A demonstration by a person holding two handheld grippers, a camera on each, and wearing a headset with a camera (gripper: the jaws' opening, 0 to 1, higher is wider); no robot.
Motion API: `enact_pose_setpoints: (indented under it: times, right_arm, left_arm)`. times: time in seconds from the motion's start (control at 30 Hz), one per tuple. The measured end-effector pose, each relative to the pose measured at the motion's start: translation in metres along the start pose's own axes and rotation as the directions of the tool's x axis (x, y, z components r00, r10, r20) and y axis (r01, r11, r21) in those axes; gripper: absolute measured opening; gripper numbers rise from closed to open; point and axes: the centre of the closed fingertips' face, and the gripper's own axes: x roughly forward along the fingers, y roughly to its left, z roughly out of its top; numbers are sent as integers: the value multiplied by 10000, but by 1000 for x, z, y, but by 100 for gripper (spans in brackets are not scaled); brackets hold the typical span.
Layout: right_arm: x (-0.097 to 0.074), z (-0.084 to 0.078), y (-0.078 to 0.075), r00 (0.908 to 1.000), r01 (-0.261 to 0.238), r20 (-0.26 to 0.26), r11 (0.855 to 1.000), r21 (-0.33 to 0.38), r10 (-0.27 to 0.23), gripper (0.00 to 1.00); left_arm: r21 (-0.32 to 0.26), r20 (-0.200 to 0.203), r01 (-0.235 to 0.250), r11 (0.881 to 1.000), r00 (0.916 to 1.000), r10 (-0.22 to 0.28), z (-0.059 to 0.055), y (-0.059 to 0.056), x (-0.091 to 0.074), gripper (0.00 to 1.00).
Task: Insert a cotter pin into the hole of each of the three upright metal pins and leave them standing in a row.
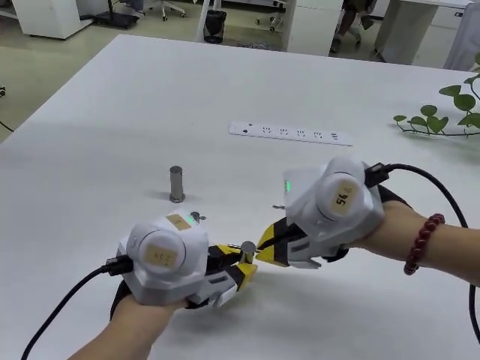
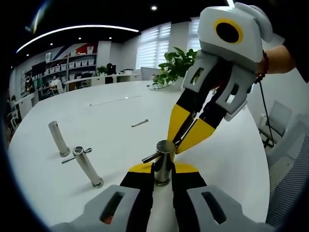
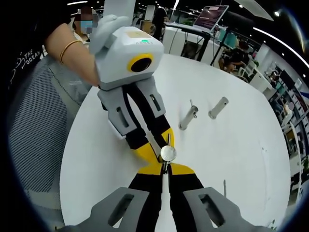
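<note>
My left gripper is shut on an upright metal pin standing on the white table. My right gripper meets it from the other side, shut on a cotter pin that passes through the pin's hole. Its end sticks out on the far side. A second metal pin, with a cotter pin through it, stands behind the left gripper. A third, bare pin stands further back.
A loose cotter pin lies on the table beyond the grippers. A white power strip lies across the middle, and a plant sprig reaches in at the right edge. Office desks and chairs stand past the table.
</note>
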Motion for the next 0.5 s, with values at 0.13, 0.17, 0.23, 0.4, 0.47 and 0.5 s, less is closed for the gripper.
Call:
enact_pose_setpoints:
  times: [0.13,0.17,0.23,0.4,0.47,0.5]
  right_arm:
    - [1,-1,2,10000,19,-16,9997,-244,-19,0]
    - [1,0,3,10000,-14,8,9998,-203,14,1]
    - [-1,1,3,9999,36,100,9998,-203,-34,3]
    - [-10,0,2,9997,130,184,9999,-18,-130,4]
    - [-14,-3,2,9998,164,144,9999,-15,-164,4]
    - [-15,-4,2,9997,196,132,9998,-6,-196,4]
  left_arm:
    - [86,-14,0,10000,10000,0,0,0,0,10]
    - [88,-14,-2,10000,10000,2,0,0,0,10]
    - [117,-18,-9,9999,10000,9,0,0,0,10]
    - [119,-27,-16,9999,10000,16,0,0,0,10]
    - [143,-26,-18,9999,10000,19,0,0,0,10]
    - [149,-25,-17,9999,10000,18,0,0,0,10]
